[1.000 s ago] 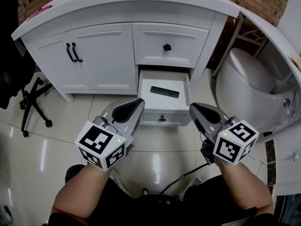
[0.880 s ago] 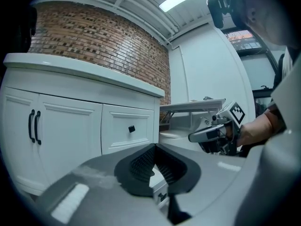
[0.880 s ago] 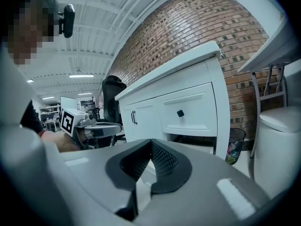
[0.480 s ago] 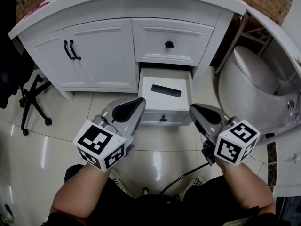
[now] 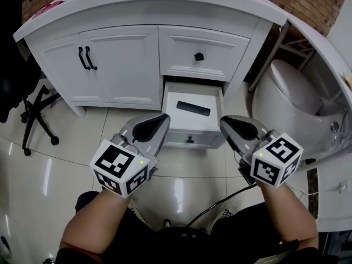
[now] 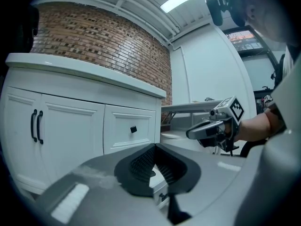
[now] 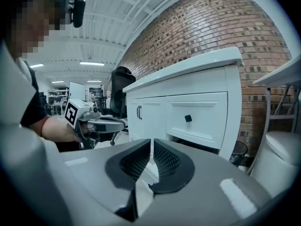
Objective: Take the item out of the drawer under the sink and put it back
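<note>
A flat black item (image 5: 193, 108) lies inside the pulled-out lower drawer (image 5: 192, 120) of the white sink cabinet (image 5: 118, 65). My left gripper (image 5: 163, 119) hovers just left of the drawer's front, jaws shut and empty. Just right of the drawer front, my right gripper (image 5: 224, 121) is also shut with nothing in it. In the left gripper view the closed jaws (image 6: 154, 160) point toward the cabinet, and the right gripper (image 6: 214, 126) shows beyond. The right gripper view shows its shut jaws (image 7: 151, 155) and the left gripper (image 7: 96, 123) at left.
The upper drawer (image 5: 199, 55) with a black knob is closed, as are the double doors (image 5: 85, 59) with black handles. A white toilet (image 5: 294, 103) stands right of the cabinet. A black office chair (image 5: 25, 106) stands at left on the glossy tile floor.
The view has shifted slightly; both grippers stay in front of the open drawer, still shut, with the item lying in the drawer.
</note>
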Available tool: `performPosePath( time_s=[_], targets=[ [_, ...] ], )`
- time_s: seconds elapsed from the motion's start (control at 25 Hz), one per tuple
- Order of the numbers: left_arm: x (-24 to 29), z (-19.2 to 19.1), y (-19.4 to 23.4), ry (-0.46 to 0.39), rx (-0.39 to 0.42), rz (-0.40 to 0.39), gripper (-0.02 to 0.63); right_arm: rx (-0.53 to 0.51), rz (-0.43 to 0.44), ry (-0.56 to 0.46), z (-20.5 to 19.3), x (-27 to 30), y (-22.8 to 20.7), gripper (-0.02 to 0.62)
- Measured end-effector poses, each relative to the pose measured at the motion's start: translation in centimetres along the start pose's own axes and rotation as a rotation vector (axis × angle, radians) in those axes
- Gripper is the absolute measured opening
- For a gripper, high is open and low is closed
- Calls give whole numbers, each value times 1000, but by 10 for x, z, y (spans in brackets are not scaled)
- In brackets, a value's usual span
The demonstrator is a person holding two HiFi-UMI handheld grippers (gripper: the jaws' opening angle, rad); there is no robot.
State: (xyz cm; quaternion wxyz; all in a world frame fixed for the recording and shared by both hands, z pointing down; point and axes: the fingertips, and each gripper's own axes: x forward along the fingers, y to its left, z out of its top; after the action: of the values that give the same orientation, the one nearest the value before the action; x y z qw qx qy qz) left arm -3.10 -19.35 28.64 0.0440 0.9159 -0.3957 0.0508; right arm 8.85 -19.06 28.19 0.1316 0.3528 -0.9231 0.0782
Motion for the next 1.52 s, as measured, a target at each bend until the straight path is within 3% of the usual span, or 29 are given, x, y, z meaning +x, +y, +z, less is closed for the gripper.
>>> performPosePath(
  time_s=[0.16,0.32,0.56,0.8,1.08,1.52],
  targets=[
    [-1,1,-2,-6,-6,-5,6,-72,45,97,5,13,-12,66],
    [1,1,-2,-7,-3,-12,6,-210,86,222,0,45,-28,145],
    [6,-3,0,5,-14,-25,6,-391,186,431,-47,124,-52,156],
    [10,-8,-4,25,-23,-36,6,-370,237,618,-113,187,-93,167],
    [8,-7,6,20,-57,-14,6,-357,266,700,-146,225,-112,171],
    [8,-8,12,23,-84,-9,6,-269,292,839,-191,232,-128,213]
  ],
)
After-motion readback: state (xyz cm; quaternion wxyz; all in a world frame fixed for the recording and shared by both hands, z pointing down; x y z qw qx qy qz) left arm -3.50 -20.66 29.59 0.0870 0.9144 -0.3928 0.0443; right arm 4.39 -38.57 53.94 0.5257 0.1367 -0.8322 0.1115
